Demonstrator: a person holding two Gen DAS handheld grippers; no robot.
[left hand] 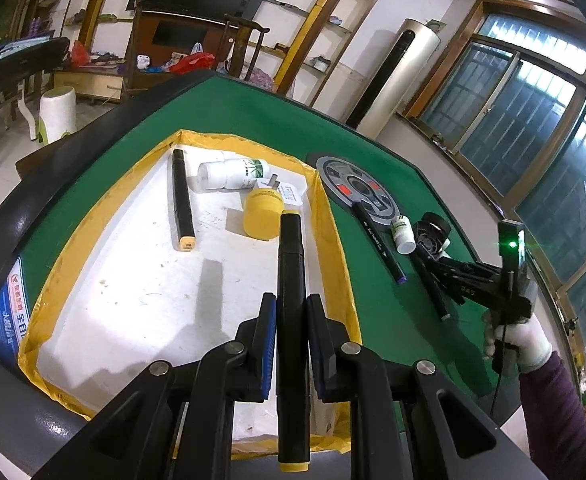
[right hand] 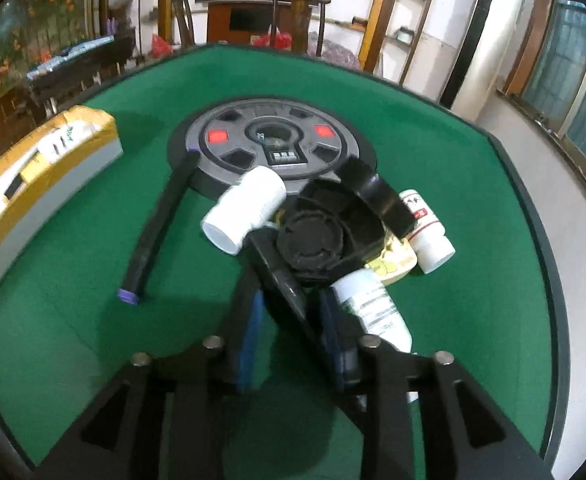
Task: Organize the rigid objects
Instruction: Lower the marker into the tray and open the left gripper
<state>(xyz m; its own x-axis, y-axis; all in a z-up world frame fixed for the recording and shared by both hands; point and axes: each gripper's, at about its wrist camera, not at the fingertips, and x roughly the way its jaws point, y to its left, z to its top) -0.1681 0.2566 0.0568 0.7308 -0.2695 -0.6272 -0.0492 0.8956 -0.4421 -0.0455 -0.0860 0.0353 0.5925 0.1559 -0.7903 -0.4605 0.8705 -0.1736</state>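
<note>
The left gripper [left hand: 291, 344] is pinching a black marker [left hand: 291, 280] with yellow caps between its pads, over the white tray [left hand: 133, 280]; it is better to lower it close to the tray floor before letting go, so it is not rolling. The marker's long axis is running near to far, like the other marker [left hand: 183, 200] lying there. The right gripper [right hand: 293, 320] is standing slightly spread around a black marker [right hand: 281, 276] on the green table [right hand: 73, 320], not pressing it.

Your grippers are all black plastic with blue ribbed pads [left hand: 267, 344] and silver pivot screws [left hand: 350, 348]; your right hand [left hand: 523, 344] wears a white knit glove, purple sleeve [left hand: 553, 408].
</note>
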